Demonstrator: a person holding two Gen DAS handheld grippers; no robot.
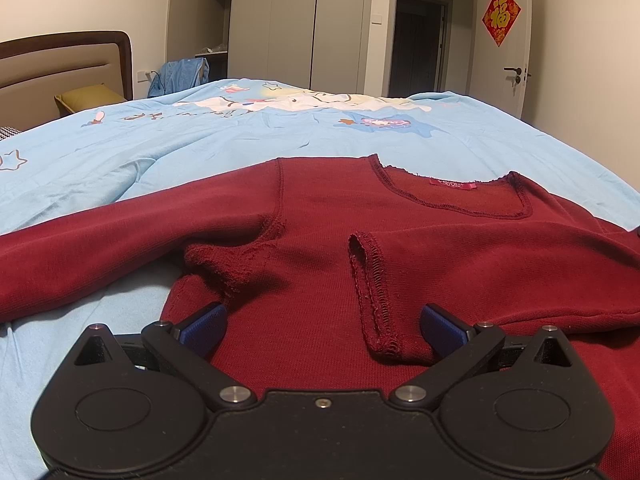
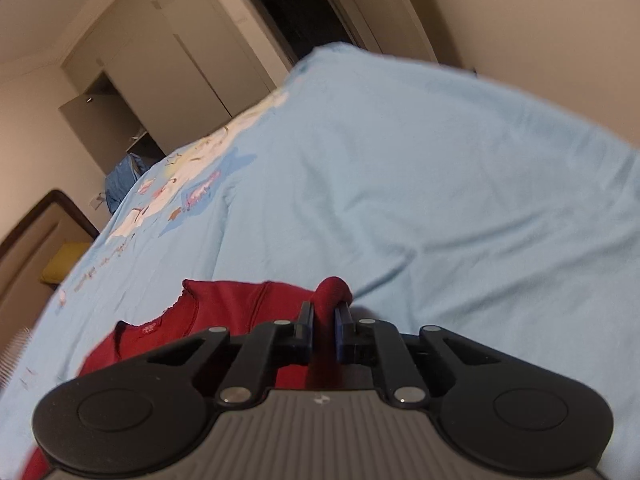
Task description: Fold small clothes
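A dark red long-sleeved top (image 1: pixel 320 216) lies spread on the light blue bedspread (image 1: pixel 248 136), neckline with a pink label (image 1: pixel 450 184) at the far side. One sleeve is folded across the chest, its cuff (image 1: pixel 372 292) lying between the fingers of my left gripper (image 1: pixel 322 326), which stands wide open just above the cloth. The other sleeve stretches off to the left. In the right wrist view, my right gripper (image 2: pixel 323 312) is shut on a bunched fold of the red top (image 2: pixel 332 288), lifted off the bedspread (image 2: pixel 440 200).
The bed's headboard (image 1: pixel 68 60) and a yellow pillow (image 1: pixel 88 98) are at the far left. A blue garment (image 1: pixel 180 74) hangs beyond the bed near the open wardrobe (image 1: pixel 276 24). A doorway and a closed door (image 1: pixel 516 72) stand at the back right.
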